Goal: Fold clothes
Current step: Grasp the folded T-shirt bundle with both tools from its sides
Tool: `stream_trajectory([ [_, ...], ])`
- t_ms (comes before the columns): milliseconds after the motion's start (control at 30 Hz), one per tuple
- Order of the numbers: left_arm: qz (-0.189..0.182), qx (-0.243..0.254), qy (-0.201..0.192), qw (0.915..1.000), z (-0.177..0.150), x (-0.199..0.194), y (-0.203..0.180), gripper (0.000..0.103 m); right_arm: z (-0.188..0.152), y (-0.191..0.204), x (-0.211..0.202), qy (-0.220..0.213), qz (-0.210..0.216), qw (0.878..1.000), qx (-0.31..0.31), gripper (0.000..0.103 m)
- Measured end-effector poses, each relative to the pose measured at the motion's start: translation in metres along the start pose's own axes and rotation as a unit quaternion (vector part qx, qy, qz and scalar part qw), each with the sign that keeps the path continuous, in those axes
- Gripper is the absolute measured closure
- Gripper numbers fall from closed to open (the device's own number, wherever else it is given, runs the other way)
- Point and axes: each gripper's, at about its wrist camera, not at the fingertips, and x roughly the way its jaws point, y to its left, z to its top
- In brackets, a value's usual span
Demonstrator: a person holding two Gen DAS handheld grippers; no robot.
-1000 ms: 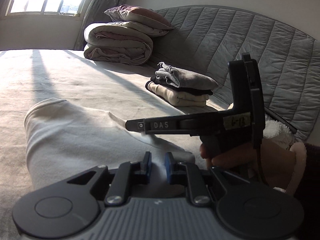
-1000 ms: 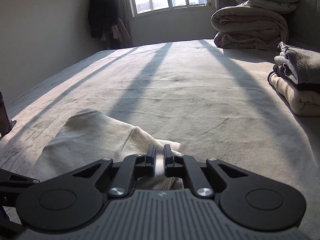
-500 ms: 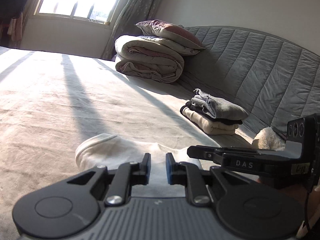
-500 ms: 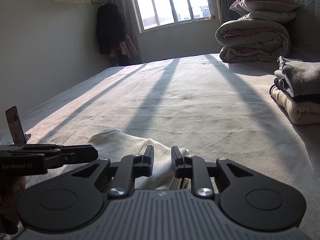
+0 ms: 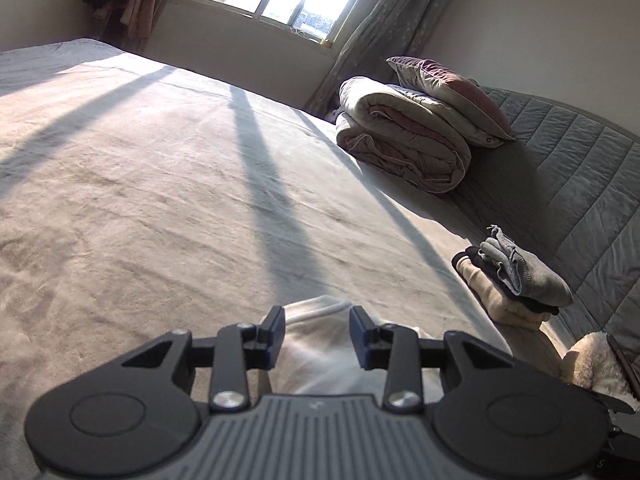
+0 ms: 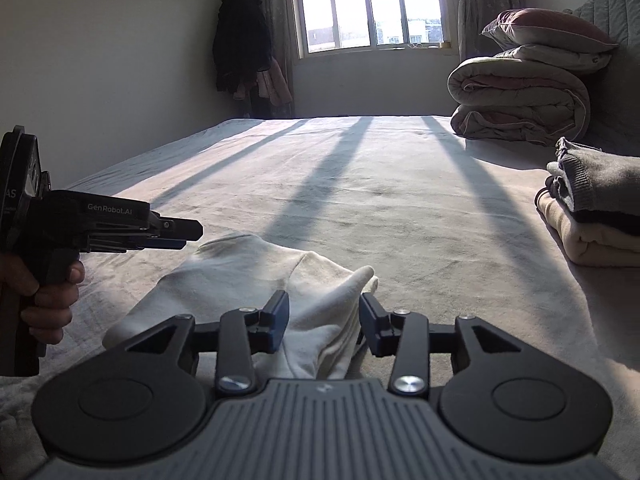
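Observation:
A folded white garment (image 6: 260, 280) lies on the bed in front of both grippers. It also shows in the left wrist view (image 5: 316, 356), just below and beyond the fingers. My left gripper (image 5: 317, 336) is open and empty above the garment's near edge. In the right wrist view the left gripper (image 6: 176, 236) hovers at the garment's left end. My right gripper (image 6: 324, 322) is open, its jaws standing either side of the garment's folded right corner without holding it.
A stack of folded clothes (image 5: 516, 280) sits on the bed (image 5: 160, 200) to the right, also in the right wrist view (image 6: 596, 208). A rolled duvet with a pillow (image 5: 416, 136) lies by the grey headboard (image 5: 580, 184). A fluffy white item (image 5: 592, 360) is at the right edge.
Both grippers opened and let go of the white garment, which now lies folded on the bed. Both have lifted and drawn back, and the left view has swung left.

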Motion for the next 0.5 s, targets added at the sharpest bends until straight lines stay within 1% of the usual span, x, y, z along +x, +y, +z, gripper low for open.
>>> stream_trajectory([
  [67,-0.002,0.005,0.020,0.9998,-0.001,-0.001,-0.003,0.053,0.001,-0.002,-0.002,0.001,-0.003,1.000,0.007,0.056],
  [100,0.000,0.006,0.027,0.9996,-0.002,-0.001,-0.004,0.049,0.002,-0.003,-0.003,0.001,-0.003,1.000,0.014,0.053],
  [133,0.004,0.007,0.035,0.9993,-0.004,-0.001,-0.005,0.045,0.004,-0.005,-0.005,0.000,-0.003,1.000,0.026,0.048],
  [167,0.006,0.006,0.044,0.9990,-0.006,-0.002,-0.006,0.043,0.005,-0.007,-0.006,-0.002,-0.003,0.999,0.039,0.044],
  [233,0.009,0.005,0.065,0.9979,-0.008,-0.001,-0.006,0.041,0.008,-0.010,-0.007,-0.001,0.000,0.998,0.070,0.033],
  [300,0.008,-0.011,0.097,0.9952,-0.010,0.001,-0.003,0.040,0.010,-0.015,-0.005,0.006,0.010,0.993,0.114,0.028],
  [333,0.006,-0.022,0.114,0.9932,-0.011,0.002,-0.001,0.040,0.011,-0.018,-0.004,0.013,0.015,0.990,0.140,0.023],
  [367,0.002,-0.037,0.124,0.9915,-0.012,0.002,0.002,0.040,0.011,-0.020,-0.002,0.023,0.019,0.985,0.170,0.021],
  [400,-0.007,-0.062,0.136,0.9887,-0.014,0.003,0.008,0.040,0.010,-0.023,0.000,0.033,0.023,0.979,0.202,0.017],
  [433,-0.014,-0.083,0.146,0.9858,-0.015,0.003,0.012,0.040,0.008,-0.027,0.003,0.045,0.029,0.970,0.235,0.014],
  [500,-0.023,-0.116,0.164,0.9794,-0.019,0.005,0.020,0.040,0.002,-0.033,0.008,0.066,0.040,0.951,0.299,0.014],
])
